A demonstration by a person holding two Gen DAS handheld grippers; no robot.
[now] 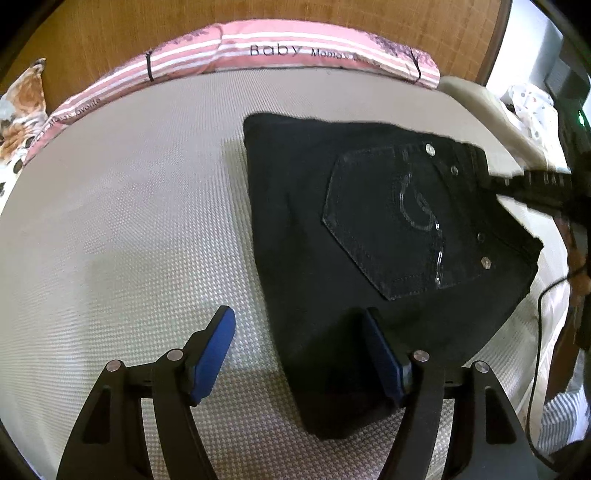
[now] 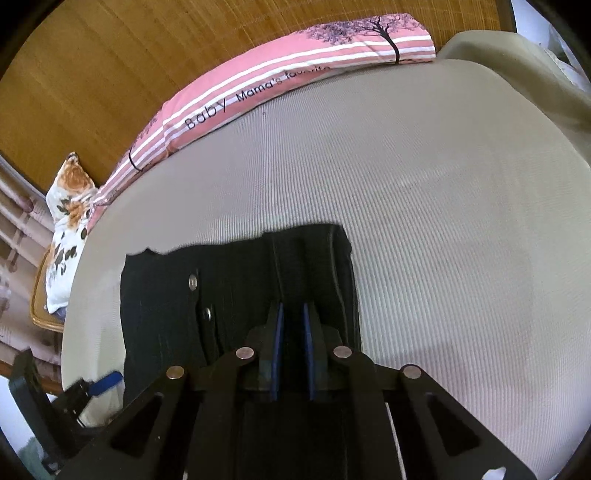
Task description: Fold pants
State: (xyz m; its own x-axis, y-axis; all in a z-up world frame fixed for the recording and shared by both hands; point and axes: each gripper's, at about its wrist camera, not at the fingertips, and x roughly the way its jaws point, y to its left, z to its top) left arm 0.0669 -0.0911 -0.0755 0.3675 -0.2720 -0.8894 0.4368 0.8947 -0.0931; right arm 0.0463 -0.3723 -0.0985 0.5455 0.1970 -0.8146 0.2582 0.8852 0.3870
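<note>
On the bed's grey mattress (image 1: 129,206) lies one pair of black pants (image 1: 369,229), already folded into a compact block with a back pocket (image 1: 391,221) facing up; in the left wrist view it sits from the centre out toward 3 o'clock. At 9 o'clock in that view a floral cushion (image 1: 22,107) rests at the bed's edge, and a pink striped pillow (image 1: 280,55) runs along 12 o'clock against the wooden headboard (image 1: 110,33). The left tool (image 1: 299,332) stands wide apart at 6 o'clock, holding nothing; its left pad is over bare mattress and its right pad over the near edge of the pants, though whether it touches the cloth cannot be told. At 3 o'clock the right tool (image 1: 532,184) reaches in at the waistband. In the right wrist view the right tool (image 2: 293,325) is narrow, its blue pads nearly together, with the dark waistband (image 2: 306,258) directly beneath them; it appears to pinch the cloth, though black on black keeps this uncertain.

The folding seems to be at a late stage, most likely a last fold or a tidying of the bundle. The next move would call for the left tool to take the near edge while the right keeps its corner taut.

Counted: one pair of pants, two tools, one pink pillow, one floral cushion, four rivets seen on the pocket side
</note>
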